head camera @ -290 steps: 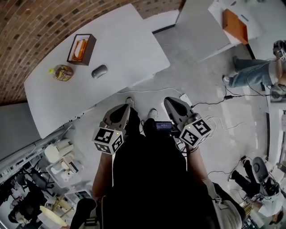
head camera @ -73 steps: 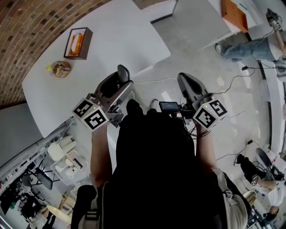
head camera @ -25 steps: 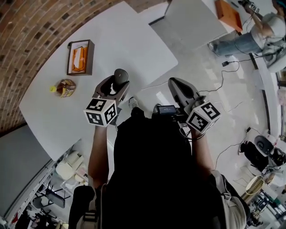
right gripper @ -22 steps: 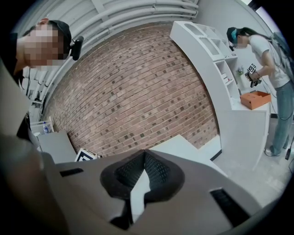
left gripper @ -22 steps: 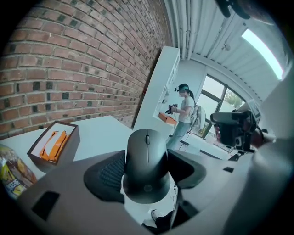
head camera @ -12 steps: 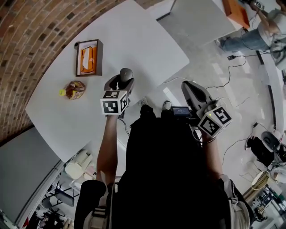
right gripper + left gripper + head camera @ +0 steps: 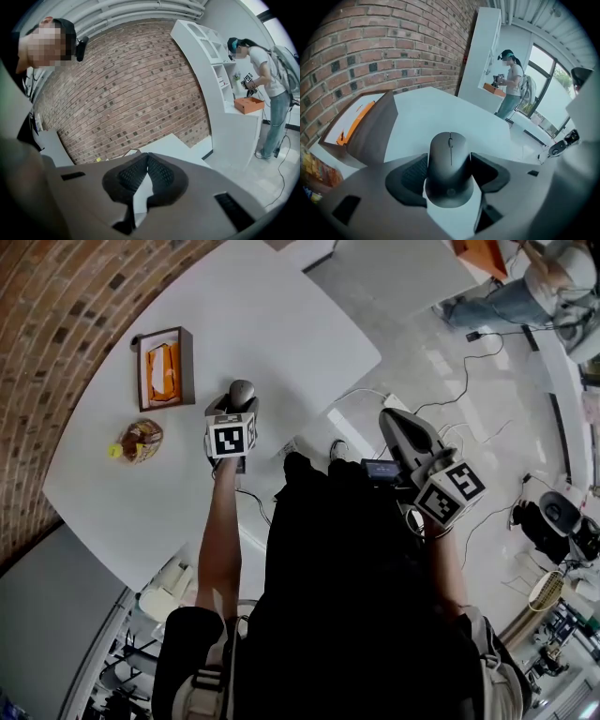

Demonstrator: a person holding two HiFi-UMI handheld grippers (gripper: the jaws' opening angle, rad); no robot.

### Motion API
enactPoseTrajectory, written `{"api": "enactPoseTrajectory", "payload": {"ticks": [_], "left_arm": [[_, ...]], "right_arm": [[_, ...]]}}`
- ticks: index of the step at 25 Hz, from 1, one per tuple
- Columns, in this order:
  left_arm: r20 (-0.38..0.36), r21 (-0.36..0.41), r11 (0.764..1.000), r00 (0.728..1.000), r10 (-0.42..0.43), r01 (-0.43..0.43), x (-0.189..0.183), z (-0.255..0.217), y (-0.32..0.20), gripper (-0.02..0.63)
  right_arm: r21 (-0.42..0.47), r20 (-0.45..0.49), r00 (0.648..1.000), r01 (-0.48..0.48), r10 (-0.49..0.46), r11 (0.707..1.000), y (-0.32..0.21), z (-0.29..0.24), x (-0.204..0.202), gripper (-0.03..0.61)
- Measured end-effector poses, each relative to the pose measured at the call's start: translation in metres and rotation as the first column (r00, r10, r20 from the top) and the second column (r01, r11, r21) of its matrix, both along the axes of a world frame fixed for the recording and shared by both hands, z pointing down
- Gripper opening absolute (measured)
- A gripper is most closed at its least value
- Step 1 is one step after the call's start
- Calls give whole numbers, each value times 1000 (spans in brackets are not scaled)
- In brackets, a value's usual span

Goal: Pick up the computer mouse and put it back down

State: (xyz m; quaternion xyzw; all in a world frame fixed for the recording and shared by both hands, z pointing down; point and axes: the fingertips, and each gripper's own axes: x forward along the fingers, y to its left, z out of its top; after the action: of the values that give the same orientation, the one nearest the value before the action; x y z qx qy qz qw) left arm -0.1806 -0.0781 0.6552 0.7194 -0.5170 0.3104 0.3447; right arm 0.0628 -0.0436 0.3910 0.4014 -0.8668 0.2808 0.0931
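Grey and rounded, the computer mouse (image 7: 242,390) sat at the tip of the left gripper (image 7: 239,405) in the head view. It was out over the white worktop (image 7: 300,324), just right of the wooden box (image 7: 161,367) and well apart from the snack packet (image 7: 137,440). A few seconds earlier that gripper had held it up close to the person's body, past the worktop's edge. Over the last second it was carried forward again, so the lift looked done and the set-down under way. The right gripper (image 7: 394,425) hung over the floor (image 7: 450,381), taking no part.

In the left gripper view, the fingers (image 7: 412,173) were clamped on the mouse's two flanks, its scroll wheel (image 7: 450,140) pointing away. Worktop showed beneath it, though whether its underside touched could not be told.

In the right gripper view, the fingers (image 7: 161,176) were pressed together with nothing between them, aimed at the brick wall (image 7: 131,84). What remained, as I judged it, was little — lowering the mouse and letting go
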Motion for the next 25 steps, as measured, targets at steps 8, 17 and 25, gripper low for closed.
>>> {"api": "enactPoseTrajectory", "payload": {"ticks": [8, 17, 25], "left_arm": [[59, -88, 996, 998, 16, -11, -4, 28, -2, 301], [81, -129, 992, 996, 25, -14, -4, 42, -1, 302], [114, -139, 990, 993, 32, -16, -9, 50, 3, 301]], "right_arm": [[-9, -13, 999, -53, 53, 999, -3, 0, 14, 17], [-38, -23, 998, -65, 64, 997, -1, 5, 18, 17], [-47, -25, 997, -69, 68, 996, 1, 7, 18, 17]]}}
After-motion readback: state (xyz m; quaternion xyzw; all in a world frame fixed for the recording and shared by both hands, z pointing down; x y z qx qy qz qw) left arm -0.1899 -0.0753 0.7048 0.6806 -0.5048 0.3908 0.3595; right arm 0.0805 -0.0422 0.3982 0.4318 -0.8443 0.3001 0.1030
